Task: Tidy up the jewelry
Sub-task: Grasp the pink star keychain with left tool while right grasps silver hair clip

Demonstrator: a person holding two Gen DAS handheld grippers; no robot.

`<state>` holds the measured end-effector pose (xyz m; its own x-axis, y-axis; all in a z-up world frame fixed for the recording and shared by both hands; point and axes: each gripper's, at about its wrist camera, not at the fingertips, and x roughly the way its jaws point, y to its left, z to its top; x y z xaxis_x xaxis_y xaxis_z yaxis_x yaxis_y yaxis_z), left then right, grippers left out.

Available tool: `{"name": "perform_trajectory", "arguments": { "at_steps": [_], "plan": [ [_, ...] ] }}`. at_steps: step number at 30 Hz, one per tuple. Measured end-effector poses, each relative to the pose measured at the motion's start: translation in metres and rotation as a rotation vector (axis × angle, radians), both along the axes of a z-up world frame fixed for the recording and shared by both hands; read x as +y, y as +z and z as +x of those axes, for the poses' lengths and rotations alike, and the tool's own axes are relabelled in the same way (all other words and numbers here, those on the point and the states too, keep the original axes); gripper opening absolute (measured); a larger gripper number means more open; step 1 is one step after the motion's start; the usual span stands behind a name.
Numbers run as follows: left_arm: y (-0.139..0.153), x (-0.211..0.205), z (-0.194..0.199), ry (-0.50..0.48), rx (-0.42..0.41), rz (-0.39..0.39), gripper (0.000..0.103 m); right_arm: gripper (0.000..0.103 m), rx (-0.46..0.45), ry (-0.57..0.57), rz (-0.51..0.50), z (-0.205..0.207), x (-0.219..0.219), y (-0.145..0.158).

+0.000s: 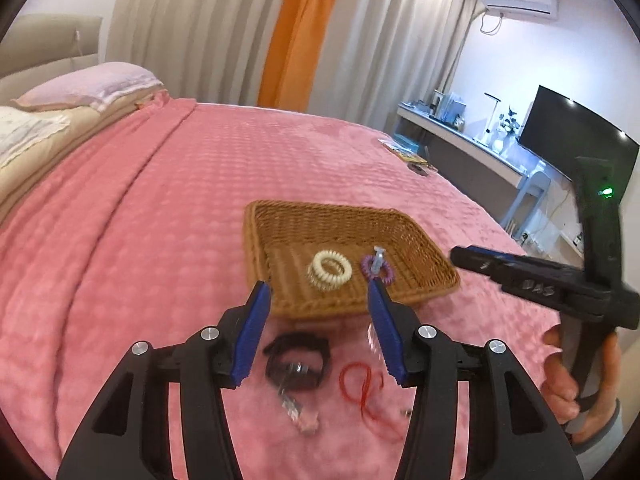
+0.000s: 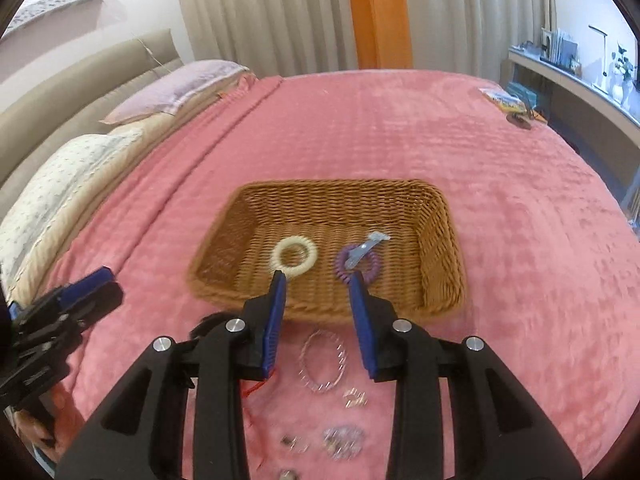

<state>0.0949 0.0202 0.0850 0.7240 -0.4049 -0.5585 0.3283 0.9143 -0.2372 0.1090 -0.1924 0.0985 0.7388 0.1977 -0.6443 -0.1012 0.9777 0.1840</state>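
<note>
**Both grippers hang open over jewelry on the bed, near a wicker basket**

Left wrist view: the left gripper (image 1: pixel 318 286) hangs above the pink bedspread (image 1: pixel 160 208) with its blue fingers (image 1: pixel 252 332) apart and nothing between them. Under them lie a black bracelet (image 1: pixel 298 362) and, to its right, a red cord (image 1: pixel 362 386), both on the bedspread just near of the wicker basket (image 1: pixel 420 240). Inside the basket sit a cream spiral hair tie (image 1: pixel 330 270) and, to its right, a purple spiral hair tie (image 1: pixel 378 270) with a pale blue clip (image 1: pixel 377 260) across it. The right gripper (image 1: pixel 460 257) shows at the right, held by a hand (image 1: pixel 576 372).

Right wrist view: the right gripper (image 2: pixel 318 280) also has its fingers (image 2: pixel 362 320) apart, empty. Between them on the bedspread lies a beaded bracelet (image 2: pixel 323 361), with smaller blurred jewelry pieces (image 2: pixel 344 440) nearer. The left gripper (image 2: pixel 98 280) shows at the left edge.
</note>
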Motion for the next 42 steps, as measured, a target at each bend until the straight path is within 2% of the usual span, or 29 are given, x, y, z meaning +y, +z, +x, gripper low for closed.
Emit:
{"name": "perform_trajectory", "arguments": {
  "at_steps": [4,8,17,20,25,34,38,42],
  "plan": [
    [-0.007,0.008,-0.026,0.008,-0.003,0.007,0.049,0.030,-0.042,0.009,-0.003,-0.040,0.005,-0.001],
    [-0.023,0.012,-0.049,0.007,0.004,0.030,0.049,0.030,-0.044,0.014,-0.009,-0.079,0.007,-0.024],
    [-0.079,0.009,-0.059,0.013,0.095,0.057,0.049,0.030,0.120,0.049,0.031,-0.116,0.014,-0.109],
    [-0.094,0.006,-0.057,0.017,0.118,0.082,0.049,0.030,0.153,0.071,0.026,-0.122,0.022,-0.125],
    [-0.106,-0.003,-0.049,0.019,0.162,0.124,0.049,0.030,0.177,0.085,0.036,-0.124,0.031,-0.137],
    [-0.124,-0.029,-0.013,0.028,0.244,0.223,0.049,0.033,0.150,0.066,0.027,-0.124,0.033,-0.142],
    [-0.127,-0.030,-0.007,0.043,0.243,0.226,0.049,0.033,0.123,0.054,0.013,-0.125,0.037,-0.144],
    [-0.128,-0.035,-0.008,0.056,0.227,0.251,0.043,0.033,0.129,0.040,0.035,-0.122,0.034,-0.144]
  ]
}}
